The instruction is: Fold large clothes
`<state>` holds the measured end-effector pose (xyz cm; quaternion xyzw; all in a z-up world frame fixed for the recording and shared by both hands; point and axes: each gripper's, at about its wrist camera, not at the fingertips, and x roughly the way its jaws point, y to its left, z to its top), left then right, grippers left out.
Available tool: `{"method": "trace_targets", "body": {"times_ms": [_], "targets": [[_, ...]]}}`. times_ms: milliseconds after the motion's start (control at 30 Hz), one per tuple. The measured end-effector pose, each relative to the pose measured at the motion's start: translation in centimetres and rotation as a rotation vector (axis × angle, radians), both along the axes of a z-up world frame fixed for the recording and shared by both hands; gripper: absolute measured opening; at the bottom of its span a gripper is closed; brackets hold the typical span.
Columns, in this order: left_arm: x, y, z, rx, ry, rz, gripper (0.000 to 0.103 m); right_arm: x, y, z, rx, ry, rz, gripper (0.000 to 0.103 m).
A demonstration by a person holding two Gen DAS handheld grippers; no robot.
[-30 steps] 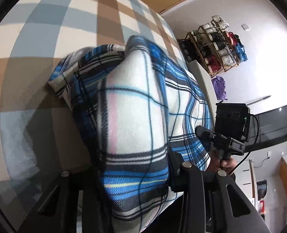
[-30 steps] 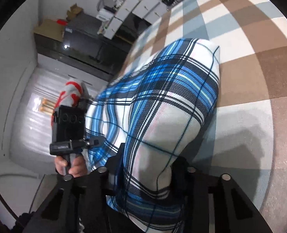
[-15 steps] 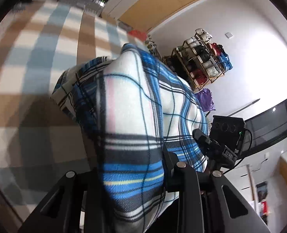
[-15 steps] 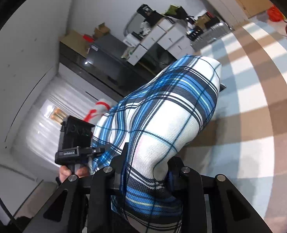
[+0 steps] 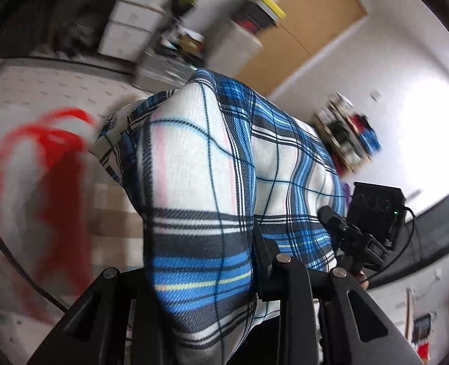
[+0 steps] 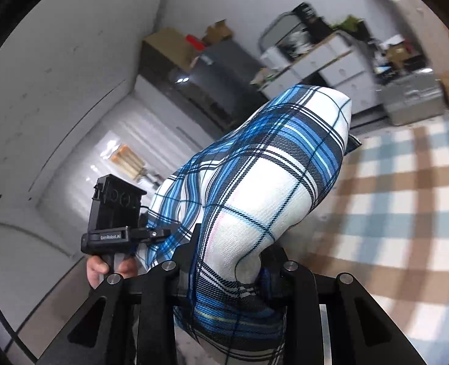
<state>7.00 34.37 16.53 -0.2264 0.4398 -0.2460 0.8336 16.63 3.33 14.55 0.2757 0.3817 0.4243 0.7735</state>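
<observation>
A blue, white and black plaid garment (image 5: pixel 200 182) hangs lifted above the checked surface, stretched between both grippers. My left gripper (image 5: pixel 200 267) is shut on one bunched edge, the cloth bulging out over its fingers. In the right wrist view the same garment (image 6: pixel 270 188) swells up from my right gripper (image 6: pixel 227 261), which is shut on another edge. Each view shows the other tool: the right gripper's body (image 5: pixel 373 222) to the right, the left gripper's body (image 6: pixel 115 213) to the left with a hand (image 6: pixel 102 270) under it. The fingertips are hidden in cloth.
A brown, blue and white checked cover (image 6: pixel 391 213) lies below. A blurred red and white thing (image 5: pixel 42 167) is at the left. White drawers (image 6: pixel 330 64), a dark cabinet (image 6: pixel 212 73), a shelf rack (image 5: pixel 349 133) and a wooden door (image 5: pixel 309 21) line the walls.
Both grippers have risen with the garment, lifting it off the checked cover. Both views now tilt up toward the room's walls and furniture.
</observation>
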Motion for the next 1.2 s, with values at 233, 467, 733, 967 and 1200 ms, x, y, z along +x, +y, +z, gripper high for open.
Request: {"method": "trace_targets", "body": {"times_ms": [233,467,733,967,1200], "targets": [[-0.5,12.5,-1.8,0.038,0.039,0.211,0.022,4.9,15.3,-1.4,0.023,0.054,0.112,0.031],[3.6,18.0,-10.1,-0.065,0.133,0.243,0.026,6.8,22.7,-8.0,-0.071,0.145,0.114,0.035],[4.7,20.6,-13.3,-0.217,0.147,0.296,0.063,6.5,21.7,-9.2,-0.218,0.124,0.075,0.072],[4.1,21.0,-11.9,-0.132,0.163,0.387,0.070,5.2,23.1,-6.8,-0.391,-0.041,0.064,0.075],[1.8,20.3,-11.1,-0.035,0.132,0.471,0.070,2.1,22.4,-4.0,-0.437,-0.202,0.042,0.082]]}}
